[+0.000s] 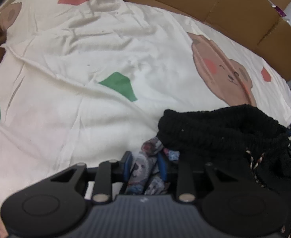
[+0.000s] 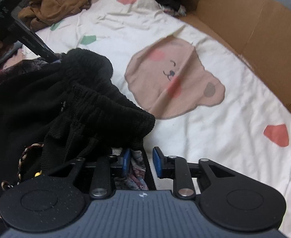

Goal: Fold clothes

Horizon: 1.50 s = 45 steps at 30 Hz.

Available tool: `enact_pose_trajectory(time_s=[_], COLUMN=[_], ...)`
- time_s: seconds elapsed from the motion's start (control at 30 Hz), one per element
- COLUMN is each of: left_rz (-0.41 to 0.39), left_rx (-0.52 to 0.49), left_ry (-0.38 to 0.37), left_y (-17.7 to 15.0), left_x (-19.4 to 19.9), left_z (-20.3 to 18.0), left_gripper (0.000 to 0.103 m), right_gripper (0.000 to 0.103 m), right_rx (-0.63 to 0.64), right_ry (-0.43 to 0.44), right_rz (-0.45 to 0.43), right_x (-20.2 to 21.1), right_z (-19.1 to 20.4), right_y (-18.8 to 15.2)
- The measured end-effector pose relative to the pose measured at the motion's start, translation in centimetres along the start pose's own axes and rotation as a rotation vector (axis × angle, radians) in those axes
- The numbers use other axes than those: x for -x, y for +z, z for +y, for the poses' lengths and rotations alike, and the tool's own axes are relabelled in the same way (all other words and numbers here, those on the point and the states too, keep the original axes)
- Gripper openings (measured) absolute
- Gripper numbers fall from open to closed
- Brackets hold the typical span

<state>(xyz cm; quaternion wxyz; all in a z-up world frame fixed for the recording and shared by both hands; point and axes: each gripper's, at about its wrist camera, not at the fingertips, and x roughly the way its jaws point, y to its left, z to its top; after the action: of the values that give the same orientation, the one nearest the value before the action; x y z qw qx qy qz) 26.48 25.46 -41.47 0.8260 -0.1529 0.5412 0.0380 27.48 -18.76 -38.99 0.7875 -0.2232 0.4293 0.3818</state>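
Down on the bed, the left hand-held gripper pinches the printed lining of a black knit garment. Alongside, the right hand-held gripper has the same garment's edge between its jaws, though the right pad stands clear of it.

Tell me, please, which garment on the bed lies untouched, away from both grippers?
The brown garment, crumpled alone at the far end of the bear-print sheet. The black knit garment lies bunched right at both grippers.
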Motion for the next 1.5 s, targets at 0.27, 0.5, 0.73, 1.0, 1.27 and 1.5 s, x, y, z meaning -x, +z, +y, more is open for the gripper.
enact_pose_trajectory(time_s=[0.27, 0.5, 0.73, 1.0, 1.27, 1.5], left_rz=[-0.001, -0.010, -0.011, 0.003, -0.163, -0.259], left_rx=[-0.001, -0.033, -0.025, -0.069, -0.093, -0.130], left_ry=[-0.005, 0.008, -0.005, -0.036, 0.066, 0.111], left_y=[0.0, 0.1, 0.1, 0.4, 1.4, 4.0], left_x=[0.0, 0.2, -0.5, -0.8, 2.1, 3.4], left_z=[0.0, -0.5, -0.4, -1.0, -1.5, -2.5], left_gripper=[0.032, 0.032, 0.033, 0.004, 0.002, 0.002], right_gripper=[0.007, 0.006, 0.005, 0.005, 0.005, 0.004], right_rx=[0.026, 0.021, -0.020, -0.045, -0.070, -0.083], right_ry=[0.050, -0.062, -0.191, -0.225, -0.278, -0.360], right_rz=[0.010, -0.001, 0.024, 0.043, 0.008, -0.031], right_x=[-0.6, 1.0, -0.3, -2.0, -1.0, -0.4], right_z=[0.3, -1.1, -3.0, -3.4, -3.8, -4.8], right_y=[0.1, 0.6, 0.6, 0.4, 1.0, 3.0])
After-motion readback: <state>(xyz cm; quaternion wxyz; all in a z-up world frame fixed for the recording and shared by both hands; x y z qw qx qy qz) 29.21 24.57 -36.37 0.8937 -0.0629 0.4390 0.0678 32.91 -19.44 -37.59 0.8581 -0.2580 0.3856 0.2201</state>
